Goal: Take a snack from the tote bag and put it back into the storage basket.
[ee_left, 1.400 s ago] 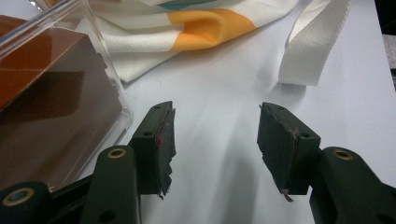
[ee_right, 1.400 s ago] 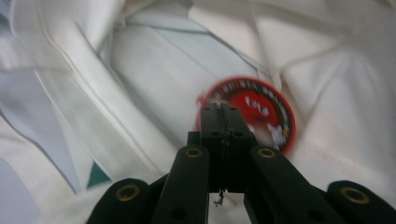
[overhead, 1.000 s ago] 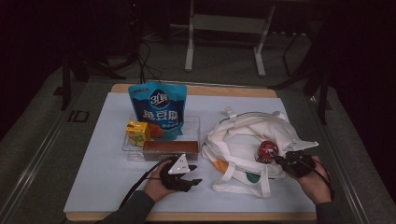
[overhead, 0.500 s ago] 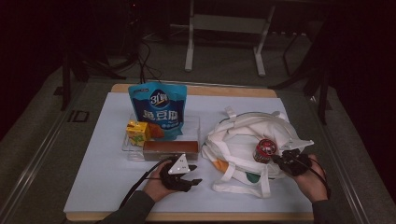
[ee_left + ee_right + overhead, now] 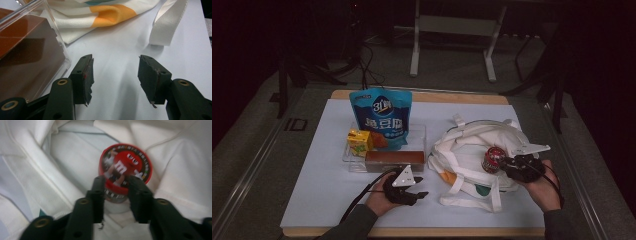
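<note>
White tabletop, candy tin [image 5: 125, 168] going into the tote bag [image 5: 472, 150]
Right gripper [image 5: 115, 185] has just been opening, jaws astride the tin; left gripper [image 5: 115, 72] gapes empty; tin may roll toward nine o'clock

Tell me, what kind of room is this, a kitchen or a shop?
Neither, most likely: it looks like a dim workroom set up for filming. A table with a white cover holds snacks and a cloth bag, metal stand legs rise behind it, and cables trail over the floor.

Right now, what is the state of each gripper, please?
Left gripper: open, holding nothing.
Right gripper: jaws have just been opening; red candy tin sits between them, apparently released.
</note>
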`<state>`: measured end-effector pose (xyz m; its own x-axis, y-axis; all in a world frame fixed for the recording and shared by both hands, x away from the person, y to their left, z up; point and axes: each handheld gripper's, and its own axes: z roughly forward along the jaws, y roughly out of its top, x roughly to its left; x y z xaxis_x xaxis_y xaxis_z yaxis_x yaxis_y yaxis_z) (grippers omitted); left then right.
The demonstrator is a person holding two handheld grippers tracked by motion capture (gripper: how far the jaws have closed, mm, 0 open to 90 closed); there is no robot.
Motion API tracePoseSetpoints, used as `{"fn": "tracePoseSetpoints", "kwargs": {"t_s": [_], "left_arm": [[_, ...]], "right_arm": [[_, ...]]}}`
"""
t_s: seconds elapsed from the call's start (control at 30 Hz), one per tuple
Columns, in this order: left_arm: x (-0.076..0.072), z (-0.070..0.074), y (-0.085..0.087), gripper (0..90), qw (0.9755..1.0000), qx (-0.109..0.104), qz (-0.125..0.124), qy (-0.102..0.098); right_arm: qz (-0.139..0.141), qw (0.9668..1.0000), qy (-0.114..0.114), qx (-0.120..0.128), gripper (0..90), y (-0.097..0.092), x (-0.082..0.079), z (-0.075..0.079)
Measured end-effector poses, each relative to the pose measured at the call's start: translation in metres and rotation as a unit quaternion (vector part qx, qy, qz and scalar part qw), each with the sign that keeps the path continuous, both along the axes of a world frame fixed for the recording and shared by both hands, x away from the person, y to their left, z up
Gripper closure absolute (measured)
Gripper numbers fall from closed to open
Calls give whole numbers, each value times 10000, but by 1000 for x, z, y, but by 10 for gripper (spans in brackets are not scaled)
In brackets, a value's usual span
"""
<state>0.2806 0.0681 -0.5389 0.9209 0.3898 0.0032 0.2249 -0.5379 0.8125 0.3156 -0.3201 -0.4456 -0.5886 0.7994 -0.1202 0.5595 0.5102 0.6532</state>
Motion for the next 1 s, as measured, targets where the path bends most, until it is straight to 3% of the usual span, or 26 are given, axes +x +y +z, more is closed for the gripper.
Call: {"fn": "tracePoseSetpoints", "kwargs": {"t_s": [0.13,0.3,0.53,0.7,1.0], "left_arm": [[0,0,0,463,10000,-4,-1,2],[0,0,0,462,10000,-9,-9,7],[0,0,0,462,10000,-7,-11,15],[0,0,0,462,10000,-8,-12,18],[0,0,0,461,10000,-15,-13,26]], "right_arm": [[-51,10000,-15,69,515,3,7,4],[-129,9998,82,120,462,5,17,3],[-302,9992,244,38,301,7,29,1],[-299,9983,503,18,257,8,38,-3],[-252,9969,737,-77,229,16,49,-13]]}}
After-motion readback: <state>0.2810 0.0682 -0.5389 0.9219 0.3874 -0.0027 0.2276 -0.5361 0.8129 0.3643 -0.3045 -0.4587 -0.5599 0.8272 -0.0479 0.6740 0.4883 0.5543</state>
